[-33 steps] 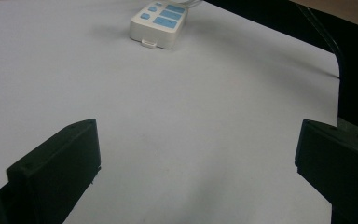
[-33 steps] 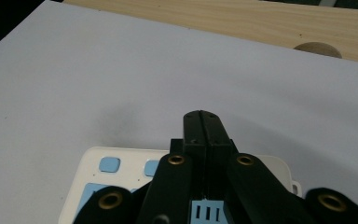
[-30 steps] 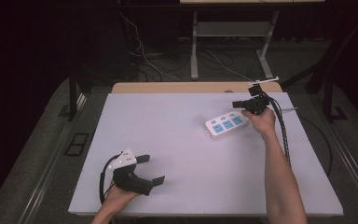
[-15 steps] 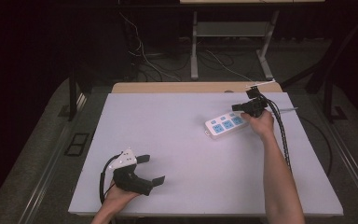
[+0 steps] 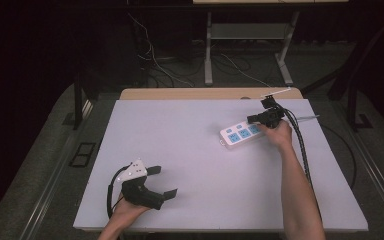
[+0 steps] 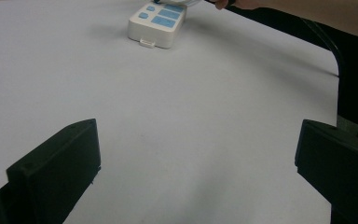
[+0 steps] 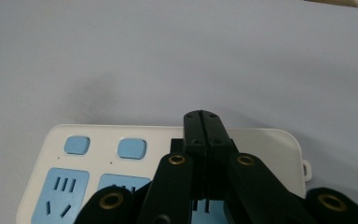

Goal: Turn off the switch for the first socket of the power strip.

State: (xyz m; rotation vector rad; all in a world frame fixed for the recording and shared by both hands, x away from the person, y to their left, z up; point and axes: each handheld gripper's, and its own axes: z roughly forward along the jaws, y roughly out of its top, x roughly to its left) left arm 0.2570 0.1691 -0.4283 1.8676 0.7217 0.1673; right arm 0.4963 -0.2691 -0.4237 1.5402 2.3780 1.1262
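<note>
Left tongs (image 5: 164, 182) rest at the worktop's (image 5: 195, 165) near-left corner, well apart from the power strip (image 5: 242, 133), jaws spread wide with nothing between them. The power strip, white with blue sockets, lies flat toward the far right. Right tongs (image 7: 201, 122) hang over its right end, jaws fully together, gripping nothing. Judged: a rigid, smooth plastic shell, light and likely to slide; best gripped across its long side walls.

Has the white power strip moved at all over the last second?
No. In the high view the power strip lies at the same spot and angle near the table's far right corner as before; the shut right gripper hovers over it.
</note>
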